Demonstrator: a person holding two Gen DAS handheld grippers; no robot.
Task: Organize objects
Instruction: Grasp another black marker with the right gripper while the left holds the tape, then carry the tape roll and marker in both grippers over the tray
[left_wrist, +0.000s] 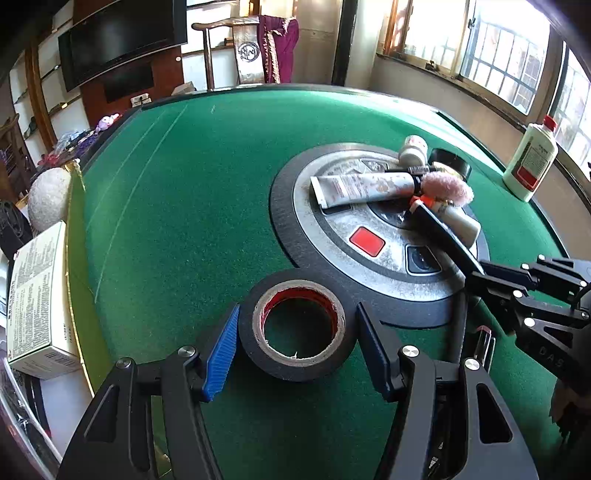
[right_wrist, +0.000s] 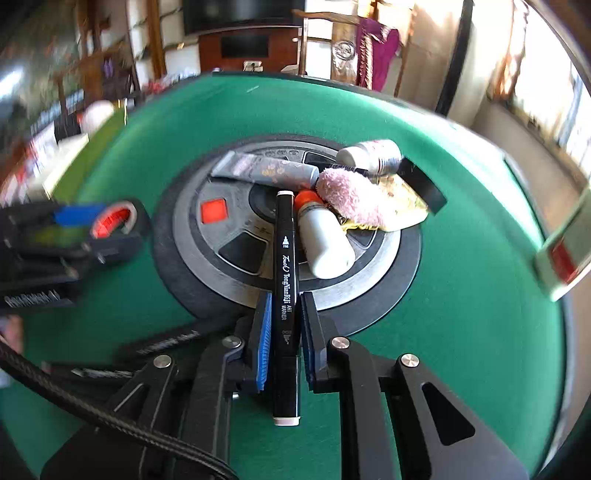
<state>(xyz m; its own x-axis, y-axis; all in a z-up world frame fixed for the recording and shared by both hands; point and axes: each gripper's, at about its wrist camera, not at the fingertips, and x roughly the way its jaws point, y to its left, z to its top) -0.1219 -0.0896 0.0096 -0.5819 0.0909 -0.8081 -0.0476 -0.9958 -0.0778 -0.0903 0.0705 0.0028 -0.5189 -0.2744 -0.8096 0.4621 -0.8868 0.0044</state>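
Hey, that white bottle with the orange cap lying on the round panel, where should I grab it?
Grip the white bottle across its plain body, near the base end, coming from above on the near side. It lies on its side, the marker close along one flank, the pink fluffy item crowding the cap end.

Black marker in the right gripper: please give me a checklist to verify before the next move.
1. Right gripper is closed on the black marker: ok, pads press both sides.
2. Grip is near the marker's middle: not ok, it sits toward the rear end, with a long front part free.
3. Marker tip is clear of the white bottle: cannot tell, they lie very close.
4. Left gripper holds the black tape roll: cannot tell, the pads stand at its sides, contact is unclear.
5. The two grippers are apart: ok.
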